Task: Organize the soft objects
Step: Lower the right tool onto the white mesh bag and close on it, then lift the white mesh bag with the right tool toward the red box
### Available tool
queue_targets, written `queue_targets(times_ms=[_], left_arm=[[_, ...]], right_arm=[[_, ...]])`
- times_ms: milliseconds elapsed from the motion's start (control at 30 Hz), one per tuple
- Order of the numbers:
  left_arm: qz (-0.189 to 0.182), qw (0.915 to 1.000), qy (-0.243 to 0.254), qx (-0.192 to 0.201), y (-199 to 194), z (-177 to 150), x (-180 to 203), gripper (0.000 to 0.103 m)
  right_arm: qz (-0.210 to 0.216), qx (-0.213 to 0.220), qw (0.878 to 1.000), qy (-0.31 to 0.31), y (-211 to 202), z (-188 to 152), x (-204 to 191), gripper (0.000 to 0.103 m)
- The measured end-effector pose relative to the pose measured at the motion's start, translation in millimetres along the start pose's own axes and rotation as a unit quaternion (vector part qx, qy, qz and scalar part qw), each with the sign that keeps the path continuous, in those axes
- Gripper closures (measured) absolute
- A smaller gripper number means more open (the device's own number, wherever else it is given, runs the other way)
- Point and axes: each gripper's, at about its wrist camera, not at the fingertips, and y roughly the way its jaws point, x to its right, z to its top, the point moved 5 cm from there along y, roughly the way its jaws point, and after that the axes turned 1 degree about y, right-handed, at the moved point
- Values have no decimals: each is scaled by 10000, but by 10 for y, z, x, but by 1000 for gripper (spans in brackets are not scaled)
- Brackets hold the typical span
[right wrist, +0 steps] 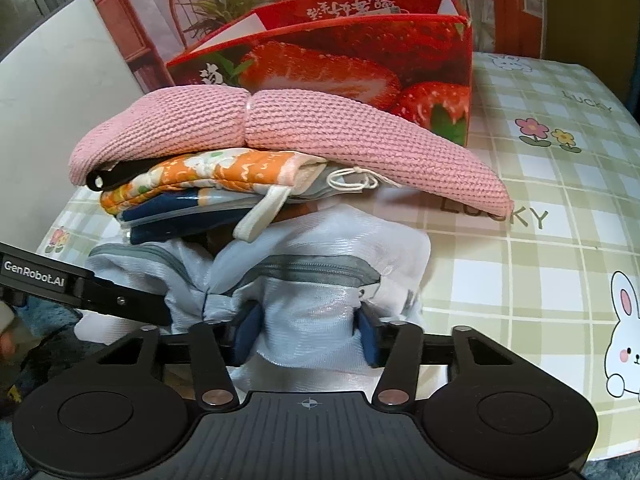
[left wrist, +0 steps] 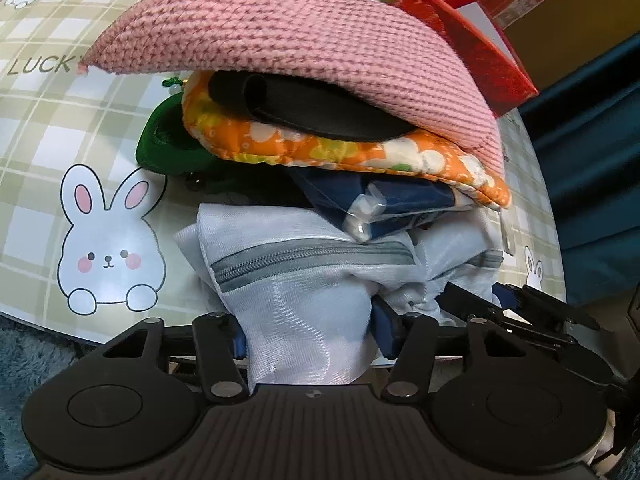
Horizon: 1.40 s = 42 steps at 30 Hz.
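A stack of soft things lies on the table. At the bottom is a white mesh laundry bag (left wrist: 304,280) (right wrist: 320,280) with a grey zipper. On it lie a navy packet in clear plastic (left wrist: 396,204) (right wrist: 168,212), an orange floral quilted mitt (left wrist: 360,152) (right wrist: 208,172), a black item (left wrist: 304,112) and a pink knitted piece (left wrist: 288,48) (right wrist: 320,140) on top. A green fabric item (left wrist: 168,140) lies behind. My left gripper (left wrist: 310,336) is shut on the mesh bag's near edge. My right gripper (right wrist: 308,336) is shut on the same bag from another side.
A red strawberry-print box (right wrist: 360,68) (left wrist: 472,20) stands open behind the stack. The table (right wrist: 540,260) (left wrist: 60,128) has a green plaid cloth with bunny drawings. The left gripper's arm (right wrist: 80,292) shows at left in the right wrist view. Blue fluffy fabric (left wrist: 24,356) lies below the table edge.
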Motion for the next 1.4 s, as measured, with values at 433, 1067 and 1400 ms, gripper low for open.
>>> queue_targets(times_ms=[433,1067,1400], left_arm=[[73,9983,515,252,-292,-65,267,53],[-325,9814,1300,1374,-1163,-83,523,70],[-118,9554,1829,2314,-1598,247,834,70]], right_arm=[[323,103,9993,-151,-246,-26,-159,79],[573,1242,9882,-694,-1036,211,-377,93],[640,1966,9748,-843,-1418,702,-354,94]])
